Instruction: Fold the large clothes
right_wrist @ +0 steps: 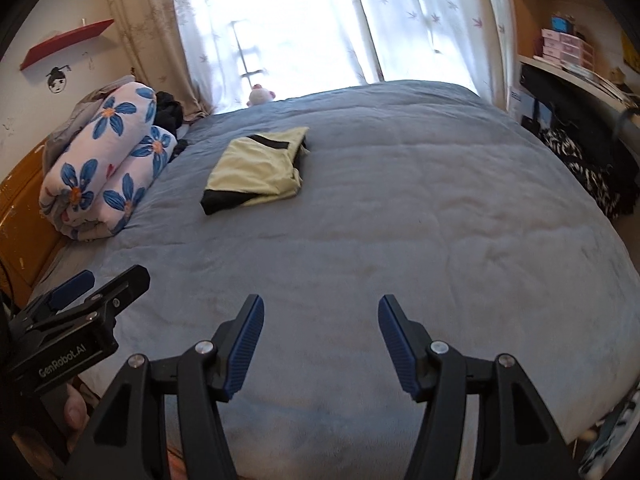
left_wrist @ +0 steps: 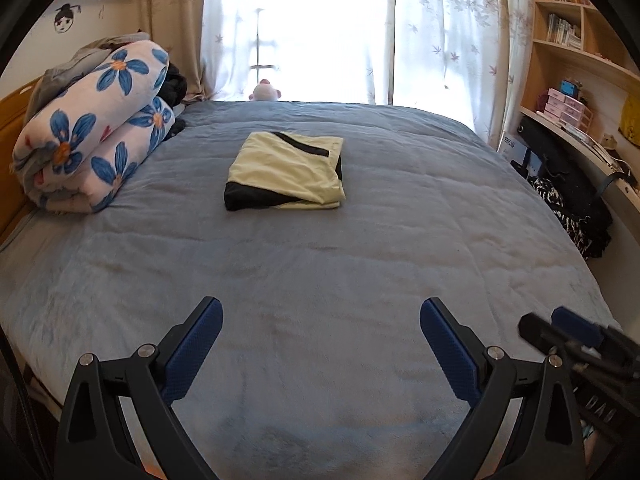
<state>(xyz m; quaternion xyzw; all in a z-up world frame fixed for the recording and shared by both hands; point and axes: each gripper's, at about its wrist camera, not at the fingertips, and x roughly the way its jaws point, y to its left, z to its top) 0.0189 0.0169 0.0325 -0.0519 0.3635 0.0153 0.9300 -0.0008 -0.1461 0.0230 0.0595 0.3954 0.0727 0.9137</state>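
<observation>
Shirt (left_wrist: 285, 171) center frame, folded, soft, light; take by edges. Left gripper (left_wrist: 321, 347) and right gripper (right_wrist: 321, 345) wide open, empty.

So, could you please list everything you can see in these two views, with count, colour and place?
folded garment: one, pale yellow with black panels, middle of the bed toward the far side.
bed cover: one, grey-blue, spread over the whole bed.
rolled quilt: one, white with blue flowers, left edge of the bed.
plush toy: one, pink and white, far edge by the window.
curtains: white sheer with leaf print, behind the bed.
bookshelf: one, light wood, at right.
wall shelf: one, red, left wall.
left gripper: black with blue pads, open, above the near bed edge.
right gripper: same colours, open, beside it.
</observation>
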